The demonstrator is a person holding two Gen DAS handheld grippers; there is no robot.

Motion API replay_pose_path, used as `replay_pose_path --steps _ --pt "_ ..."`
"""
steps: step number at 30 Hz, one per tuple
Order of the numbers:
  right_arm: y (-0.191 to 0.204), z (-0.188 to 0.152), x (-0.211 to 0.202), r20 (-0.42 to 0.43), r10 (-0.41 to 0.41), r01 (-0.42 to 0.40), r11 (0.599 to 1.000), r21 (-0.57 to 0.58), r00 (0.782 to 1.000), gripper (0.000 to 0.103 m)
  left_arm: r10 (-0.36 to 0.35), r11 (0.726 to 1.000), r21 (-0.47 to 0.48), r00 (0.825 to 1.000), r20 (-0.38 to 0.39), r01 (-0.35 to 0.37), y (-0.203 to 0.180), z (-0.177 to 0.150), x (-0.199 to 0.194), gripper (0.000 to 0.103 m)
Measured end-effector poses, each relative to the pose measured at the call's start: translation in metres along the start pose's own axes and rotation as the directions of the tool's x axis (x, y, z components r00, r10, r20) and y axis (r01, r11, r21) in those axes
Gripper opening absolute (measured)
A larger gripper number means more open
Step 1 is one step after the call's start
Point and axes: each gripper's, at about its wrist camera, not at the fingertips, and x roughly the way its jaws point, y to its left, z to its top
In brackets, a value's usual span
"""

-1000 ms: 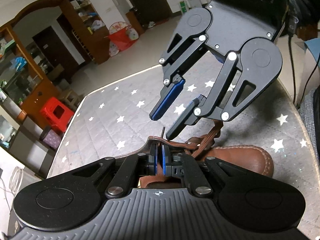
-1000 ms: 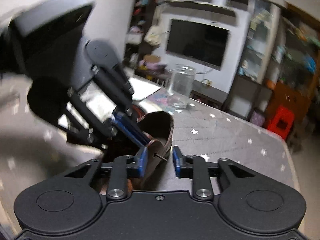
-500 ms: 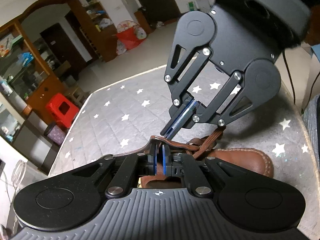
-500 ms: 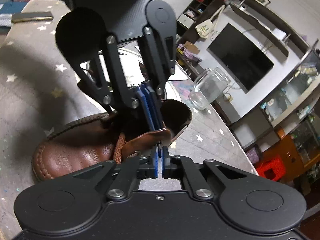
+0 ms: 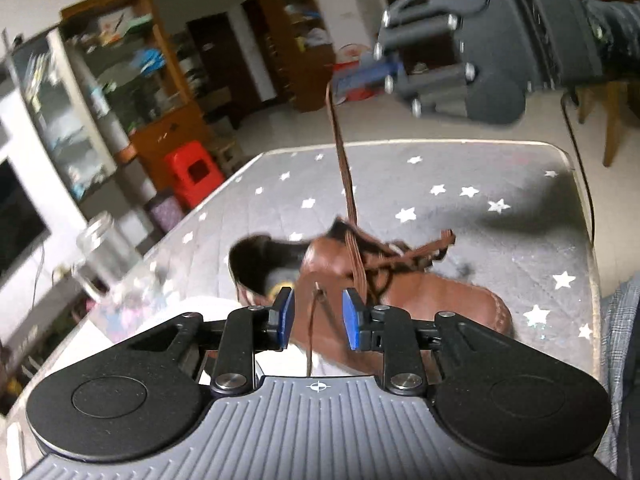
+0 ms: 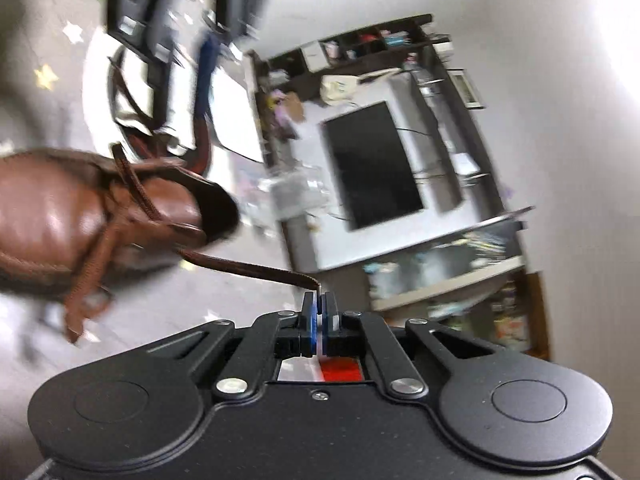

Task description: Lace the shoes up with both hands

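Note:
A brown leather shoe (image 5: 432,300) lies on the grey star-patterned table (image 5: 400,184), toe toward the right. My left gripper (image 5: 318,314) is open just above the shoe's collar, with a loose lace end (image 5: 312,328) hanging between its pads. My right gripper (image 6: 319,312) is shut on the tip of the brown lace (image 6: 248,266), which runs taut from the shoe (image 6: 60,208). In the left wrist view the right gripper (image 5: 360,76) is high above the table with the lace (image 5: 346,176) stretched up to it.
A clear glass jar (image 5: 100,252) stands at the table's left side beside white paper (image 5: 208,312). A red stool (image 5: 196,172) and wooden cabinets stand on the floor beyond. A black cable (image 5: 580,176) runs along the table's right edge.
My left gripper let go of the shoe's collar and opened. My right gripper, shut on the lace tip, pulled it up and away, drawing the lace taut.

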Motion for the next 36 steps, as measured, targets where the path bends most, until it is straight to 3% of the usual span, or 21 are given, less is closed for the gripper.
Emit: replay_pose_path --steps 3,20,21,22,23,28,32,35,36 --pt "-0.003 -0.001 0.001 -0.010 -0.040 0.040 0.999 0.010 0.999 0.003 0.022 0.999 -0.026 1.000 -0.022 -0.022 -0.001 -0.004 0.007 0.027" --pt "-0.020 -0.012 -0.002 -0.066 0.039 -0.024 0.974 0.226 0.997 0.007 0.117 0.978 -0.164 0.989 -0.095 -0.132 0.000 -0.005 0.022 0.033" --pt "-0.021 -0.013 -0.002 -0.068 0.044 -0.027 0.971 0.238 0.997 0.009 0.124 0.975 -0.172 0.987 -0.106 -0.141 0.000 -0.004 0.023 0.033" --pt "-0.022 -0.013 -0.003 -0.070 0.051 -0.031 0.967 0.252 0.996 0.018 0.131 0.972 -0.180 0.985 -0.116 -0.151 0.000 -0.003 0.024 0.033" --pt "-0.018 -0.012 -0.005 -0.059 0.081 -0.062 0.958 0.279 0.995 0.026 0.137 0.969 -0.187 0.983 -0.124 -0.159 -0.001 -0.002 0.023 0.033" --pt "0.003 -0.006 -0.014 -0.026 0.180 -0.155 0.906 0.394 0.983 0.026 0.193 0.951 -0.213 0.970 -0.150 -0.223 -0.005 0.002 0.017 0.041" --pt "0.013 -0.003 -0.014 -0.006 0.237 -0.201 0.838 0.508 0.971 0.028 0.248 0.921 -0.260 0.951 -0.186 -0.291 -0.008 0.003 0.012 0.043" --pt "0.010 -0.010 -0.020 -0.007 0.253 -0.200 0.780 0.593 0.967 0.046 0.280 0.895 -0.305 0.943 -0.183 -0.325 -0.012 -0.001 0.003 0.051" --pt "0.008 -0.012 -0.022 -0.006 0.258 -0.199 0.759 0.620 0.966 0.046 0.282 0.889 -0.321 0.942 -0.180 -0.327 -0.013 -0.004 0.000 0.051"
